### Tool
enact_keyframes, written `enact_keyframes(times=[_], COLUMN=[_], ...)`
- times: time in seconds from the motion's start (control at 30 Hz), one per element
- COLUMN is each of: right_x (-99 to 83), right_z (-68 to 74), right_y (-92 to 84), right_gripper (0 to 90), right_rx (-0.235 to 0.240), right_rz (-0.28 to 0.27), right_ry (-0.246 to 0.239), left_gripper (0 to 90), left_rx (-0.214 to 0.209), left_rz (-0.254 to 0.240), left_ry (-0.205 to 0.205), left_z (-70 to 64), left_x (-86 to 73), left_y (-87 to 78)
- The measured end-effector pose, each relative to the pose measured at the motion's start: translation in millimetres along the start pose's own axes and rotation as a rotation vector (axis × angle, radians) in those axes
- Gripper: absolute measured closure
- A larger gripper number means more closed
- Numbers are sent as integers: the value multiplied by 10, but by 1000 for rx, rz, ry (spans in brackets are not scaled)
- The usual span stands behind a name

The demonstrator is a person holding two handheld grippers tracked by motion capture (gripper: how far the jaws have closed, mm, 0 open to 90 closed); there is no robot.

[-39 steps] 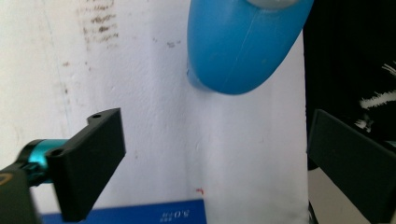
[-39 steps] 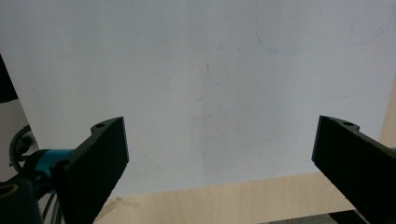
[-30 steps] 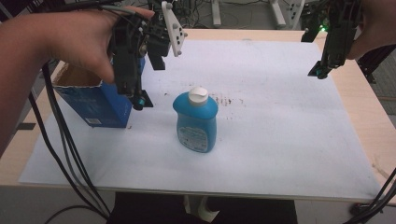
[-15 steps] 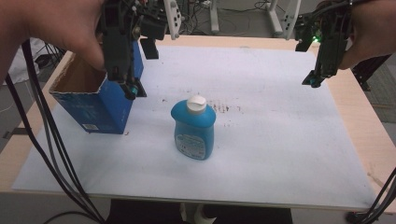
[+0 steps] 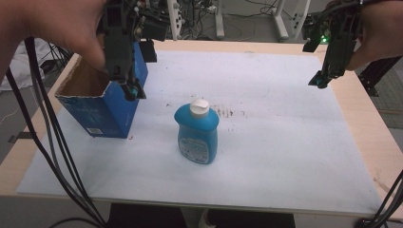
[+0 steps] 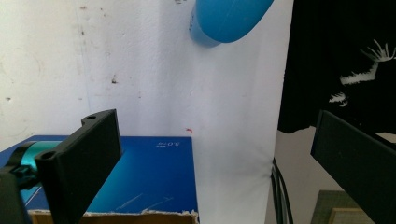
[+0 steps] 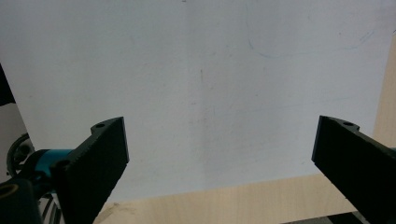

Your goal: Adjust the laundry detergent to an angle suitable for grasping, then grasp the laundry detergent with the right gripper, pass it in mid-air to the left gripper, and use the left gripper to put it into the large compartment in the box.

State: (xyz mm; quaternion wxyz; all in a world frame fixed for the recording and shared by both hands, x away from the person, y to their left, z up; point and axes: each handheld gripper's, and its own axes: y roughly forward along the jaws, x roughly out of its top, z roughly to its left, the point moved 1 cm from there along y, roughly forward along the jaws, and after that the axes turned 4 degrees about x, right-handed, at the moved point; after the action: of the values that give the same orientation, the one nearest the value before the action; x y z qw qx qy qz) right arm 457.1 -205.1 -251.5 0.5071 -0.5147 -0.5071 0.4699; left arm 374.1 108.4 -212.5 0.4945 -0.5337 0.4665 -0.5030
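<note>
The left gripper (image 5: 132, 90) hangs at the near top edge of the box (image 5: 102, 102), which sits open-topped on the desk (image 5: 285, 142). Its jaws stand wide apart and hold nothing; in the left gripper view the box's blue wall (image 6: 154, 177) and torn cardboard rim lie just below and between them. From here I cannot tell whether one jaw brushes the rim.

The step looks like taking hold of the box wall. To do that well, I'd say one jaw should drop inside the opening and the other outside the blue face, then close squarely on the wall, low enough that the ragged edge doesn't tear or slip. The box is light and empty, so a crooked pinch would likely tip it.

The bottle (image 5: 197, 133) stands upright with its white cap on, a little ahead of the left jaws and apart from the box; a careless swing could knock it over.

The right gripper (image 5: 319, 81) hovers well off to the far side, its jaws also spread wide and empty, with bare white sheet (image 7: 201, 93) beneath them.
</note>
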Motion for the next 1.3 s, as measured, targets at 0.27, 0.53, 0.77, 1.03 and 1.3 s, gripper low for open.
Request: enact_keyframes(times=[0.27, 0.53, 0.77, 1.03, 1.3], right_x=[-16, -19, 6, -13, -66], right_z=[15, 25, 32, 151, 354], right_y=[-35, -44, -26, -41, -39], right_gripper=[30, 30, 30, 30, 30], right_rx=[-5, -8, -7, -7, 35], right_rz=[1, 3, 7, -9, -81], right_ry=[8, 8, -1, -4, 31], left_gripper=[17, 17, 17, 17, 17], left_rx=[17, 23, 20, 15, 21], left_rz=[0, 8, 13, 18, 25], left_ry=[8, 7, 25, 30, 32], left_z=[-17, -9, -2, -5, -25], left_x=[15, -10, -22, -7, -5], left_y=[-12, -6, 37, 62, 66])
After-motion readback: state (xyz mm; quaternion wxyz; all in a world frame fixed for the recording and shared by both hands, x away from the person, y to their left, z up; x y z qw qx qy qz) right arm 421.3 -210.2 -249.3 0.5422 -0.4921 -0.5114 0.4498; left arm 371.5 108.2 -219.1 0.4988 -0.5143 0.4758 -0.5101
